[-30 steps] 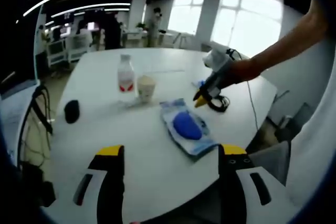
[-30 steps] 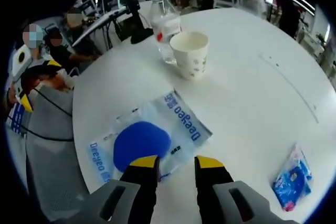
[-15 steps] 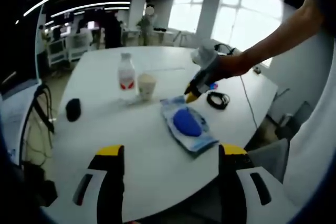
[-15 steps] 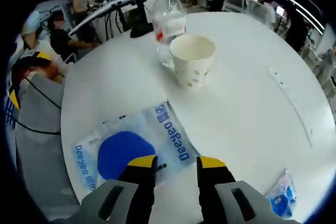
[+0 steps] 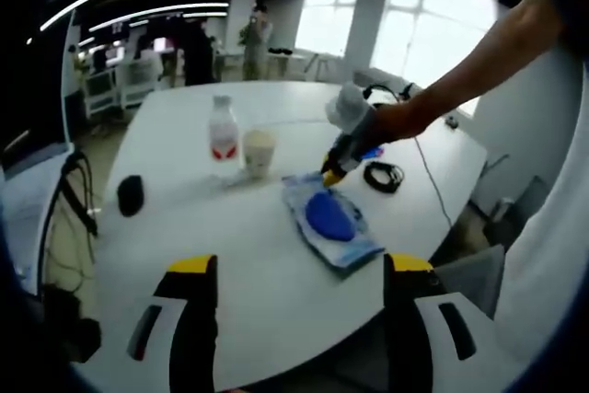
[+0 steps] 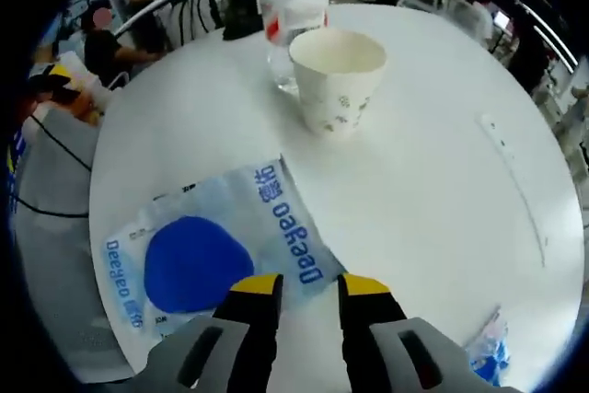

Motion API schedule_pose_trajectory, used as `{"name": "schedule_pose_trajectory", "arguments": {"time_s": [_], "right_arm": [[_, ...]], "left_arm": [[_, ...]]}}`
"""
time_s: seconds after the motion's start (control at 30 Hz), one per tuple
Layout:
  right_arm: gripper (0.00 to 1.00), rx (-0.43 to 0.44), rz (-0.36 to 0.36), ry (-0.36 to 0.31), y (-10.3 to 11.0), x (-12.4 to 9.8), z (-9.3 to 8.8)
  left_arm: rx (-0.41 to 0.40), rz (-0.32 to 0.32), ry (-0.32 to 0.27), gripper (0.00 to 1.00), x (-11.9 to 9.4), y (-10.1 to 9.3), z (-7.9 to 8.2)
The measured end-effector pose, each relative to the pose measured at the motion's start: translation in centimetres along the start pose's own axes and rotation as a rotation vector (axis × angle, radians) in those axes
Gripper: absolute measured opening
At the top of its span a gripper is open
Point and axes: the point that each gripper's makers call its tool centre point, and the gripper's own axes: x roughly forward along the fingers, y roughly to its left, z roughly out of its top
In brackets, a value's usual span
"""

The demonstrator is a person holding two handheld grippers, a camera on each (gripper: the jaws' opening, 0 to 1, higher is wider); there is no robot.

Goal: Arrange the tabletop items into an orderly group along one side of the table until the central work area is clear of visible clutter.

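Observation:
A clear pouch with a blue pad inside point(image 5: 329, 218) lies in the middle of the white round table point(image 5: 230, 255). A paper cup point(image 5: 258, 152) and a water bottle with a red label point(image 5: 221, 131) stand together behind it. My left gripper point(image 5: 302, 264) hangs open above the table's near edge, nothing between its jaws. My right gripper point(image 5: 333, 172), held by a hand from the right, hovers at the pouch's far end. In the right gripper view its jaws point(image 6: 308, 286) stand narrowly open over the pouch's point(image 6: 207, 250) printed edge, with the cup point(image 6: 336, 80) and bottle point(image 6: 293, 11) beyond.
A black mouse-like object point(image 5: 130, 195) lies at the table's left. A coiled black cable point(image 5: 381, 176) and a small blue packet point(image 6: 483, 356) lie on the right part. People sit at desks beyond the table, and chairs stand around it.
The right gripper has travelled from beside the cable across to the pouch's far end, closer to the cup. The left gripper has stayed in place.

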Motion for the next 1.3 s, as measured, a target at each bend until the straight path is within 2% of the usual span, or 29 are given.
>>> {"name": "schedule_pose_trajectory", "arguments": {"time_s": [0.27,0.33,0.4,0.47,0.57,0.7,0.83,0.97,1.2,1.3], "right_arm": [[0.20,-0.038,0.013,0.012,-0.3,0.1,-0.3],[0.16,-0.058,0.012,0.014,-0.2,0.1,-0.2],[0.10,-0.073,-0.002,0.044,-0.4,0.2,-0.6],[0.00,-0.076,0.002,0.052,-0.2,0.0,-0.8],[0.00,-0.038,0.048,0.055,0.3,0.1,-1.4],[0.00,-0.072,0.034,0.043,0.5,-0.1,-1.3],[0.00,-0.033,0.012,0.004,-0.4,-0.6,-0.5],[0.16,-0.032,0.004,-0.035,-0.7,-1.3,0.6],[0.22,-0.109,0.041,-0.052,0.0,-1.2,2.1],[0.24,-0.185,0.072,-0.004,0.7,-0.4,2.4]], "left_arm": [[-0.001,-0.004,-0.002,0.73,1.0,-0.3,0.6],[-0.002,-0.005,-0.004,0.73,1.0,-0.3,0.6],[-0.002,-0.005,-0.002,0.73,1.0,-0.3,0.7],[-0.005,-0.003,-0.003,0.73,1.0,-0.1,0.6],[-0.008,-0.002,-0.003,0.73,1.0,-0.1,0.6],[-0.009,-0.002,-0.001,0.73,0.9,-0.2,0.4],[-0.004,-0.002,0.001,0.73,0.7,-0.4,0.6],[-0.007,-0.001,-0.007,0.73,0.5,-0.4,0.5],[-0.007,-0.007,0.004,0.73,0.6,-0.6,-0.2],[-0.010,-0.006,0.005,0.73,0.7,-0.4,-0.3]]}}
